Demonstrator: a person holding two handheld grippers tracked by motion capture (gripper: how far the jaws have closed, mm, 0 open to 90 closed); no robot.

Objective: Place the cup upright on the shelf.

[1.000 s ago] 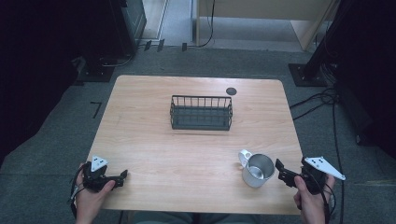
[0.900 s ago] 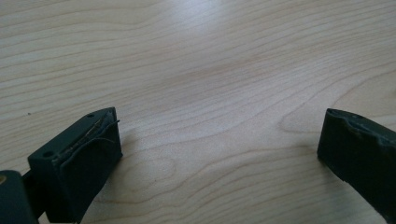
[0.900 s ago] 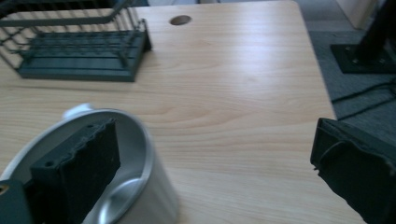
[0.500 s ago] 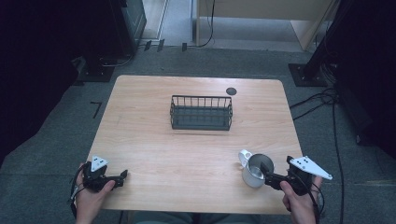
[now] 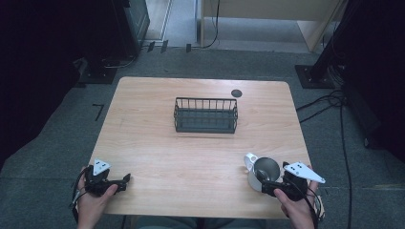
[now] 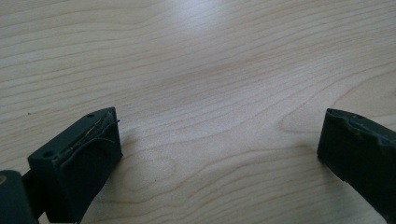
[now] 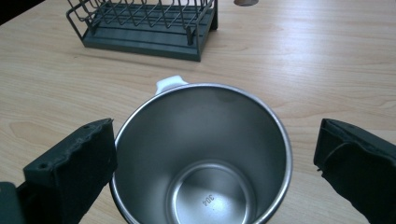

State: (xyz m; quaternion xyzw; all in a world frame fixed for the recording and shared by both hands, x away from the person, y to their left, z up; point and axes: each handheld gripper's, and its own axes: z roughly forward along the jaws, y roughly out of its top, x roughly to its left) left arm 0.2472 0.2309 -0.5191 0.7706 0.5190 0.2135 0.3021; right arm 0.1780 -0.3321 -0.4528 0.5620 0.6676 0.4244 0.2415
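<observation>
A steel mug [image 5: 264,171] with a white handle [image 5: 250,158] stands upright near the table's front right. In the right gripper view I look down into the mug [image 7: 201,158]; its handle [image 7: 170,83] points away from me. My right gripper [image 7: 213,129] is open, with one jaw on each side of the mug's rim. The left jaw is close against the wall and the right jaw stands apart. From above, the right gripper [image 5: 268,185] sits just in front of the mug. My left gripper [image 5: 125,180] rests open at the front left, over bare wood [image 6: 219,93].
A dark wire basket [image 5: 206,115] stands empty at the table's middle, also seen beyond the mug as the basket [image 7: 144,23]. A small dark disc [image 5: 236,93] lies behind it to the right. The table edge [image 5: 200,212] runs close to both hands.
My right gripper has moved left, from the table's right edge to the mug, and its jaws now straddle the mug. The left gripper has stayed put.
</observation>
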